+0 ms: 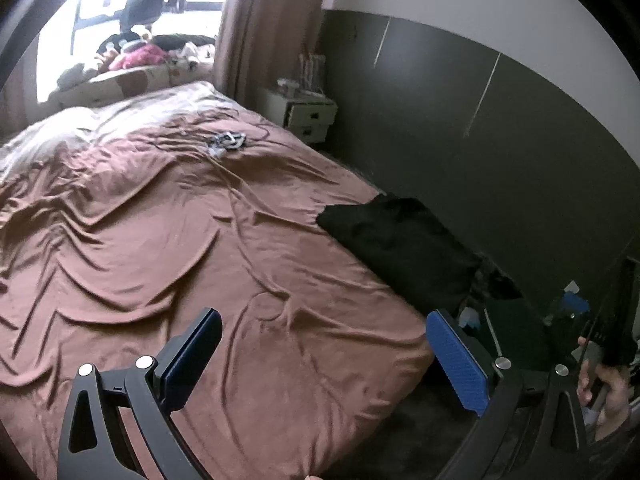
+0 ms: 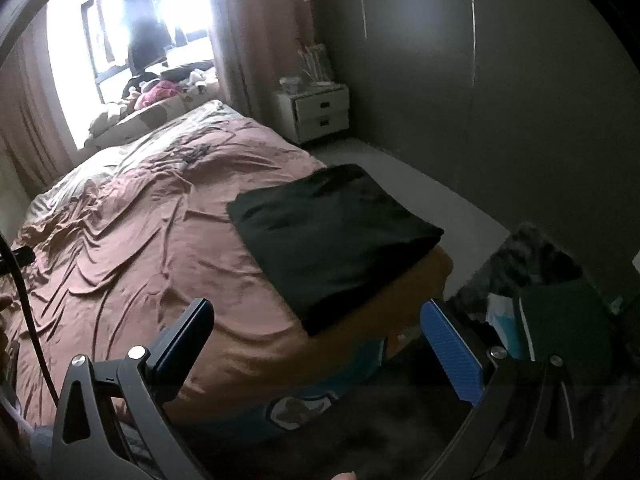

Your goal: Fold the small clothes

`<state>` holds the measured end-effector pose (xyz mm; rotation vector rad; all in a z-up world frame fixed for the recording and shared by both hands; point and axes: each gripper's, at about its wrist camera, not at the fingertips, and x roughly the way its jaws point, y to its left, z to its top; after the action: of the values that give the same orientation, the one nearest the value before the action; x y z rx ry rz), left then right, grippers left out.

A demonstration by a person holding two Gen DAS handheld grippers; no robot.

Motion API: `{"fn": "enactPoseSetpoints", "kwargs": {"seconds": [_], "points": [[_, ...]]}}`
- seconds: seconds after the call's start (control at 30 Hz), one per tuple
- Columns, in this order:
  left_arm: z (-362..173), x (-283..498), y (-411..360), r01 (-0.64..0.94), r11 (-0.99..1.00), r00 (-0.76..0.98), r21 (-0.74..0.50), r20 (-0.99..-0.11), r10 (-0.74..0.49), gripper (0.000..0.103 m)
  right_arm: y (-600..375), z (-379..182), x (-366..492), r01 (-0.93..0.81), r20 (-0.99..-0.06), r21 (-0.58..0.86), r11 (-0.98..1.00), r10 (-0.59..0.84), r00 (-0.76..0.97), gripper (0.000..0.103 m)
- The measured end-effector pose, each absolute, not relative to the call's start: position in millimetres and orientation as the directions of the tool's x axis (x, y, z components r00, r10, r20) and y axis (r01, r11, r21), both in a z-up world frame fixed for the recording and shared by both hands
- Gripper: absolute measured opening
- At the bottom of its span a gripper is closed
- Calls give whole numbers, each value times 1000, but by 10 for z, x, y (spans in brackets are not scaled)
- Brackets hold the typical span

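Note:
A folded black garment [image 2: 332, 240] lies flat on the bed's near right corner, also seen as a dark folded garment [image 1: 400, 244] in the left wrist view. A small crumpled grey-and-white cloth [image 1: 228, 142] lies far up the brown bed cover [image 1: 180, 240]. My left gripper [image 1: 324, 344] hangs open above the cover's near edge, nothing between its blue pads. My right gripper [image 2: 320, 340] is open too, just short of the black garment's near edge and not touching it. A hand [image 1: 604, 384] on the other gripper shows at the right edge.
A white bedside cabinet [image 2: 320, 114] stands against the dark wall beyond the bed. Pillows and a heap of clothes and toys [image 2: 160, 92] lie under the bright window. A dark bag and blue items [image 2: 540, 316] sit on the floor to the right. A cable [image 2: 24, 300] runs at left.

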<state>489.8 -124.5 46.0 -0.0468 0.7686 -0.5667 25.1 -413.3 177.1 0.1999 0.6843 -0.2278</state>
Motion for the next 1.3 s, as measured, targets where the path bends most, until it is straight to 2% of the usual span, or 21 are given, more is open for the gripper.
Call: {"fn": "enactPoseSetpoints", "kwargs": {"seconds": [0.5,0.93,1.13,1.3], "points": [[499,3954,-643,411,891,679,-192,-588,-440,103,-3613,1852,-223,201,-576,112,973,-101,811,103],[462,3294,-166,344,918,758,-197,-519,-395,103,-3319,1582,-494,161,-543,123,979,-69,837,103],[373,3045,55,290,936,793,-201,-496,-353,103,-3176,1487,-589,147,-531,97,984,-74,844,103],[263,2785,168,237,959,823,-153,-493,-282,103,-3085,1457,-694,127,-504,81,989,-69,861,103]]}}
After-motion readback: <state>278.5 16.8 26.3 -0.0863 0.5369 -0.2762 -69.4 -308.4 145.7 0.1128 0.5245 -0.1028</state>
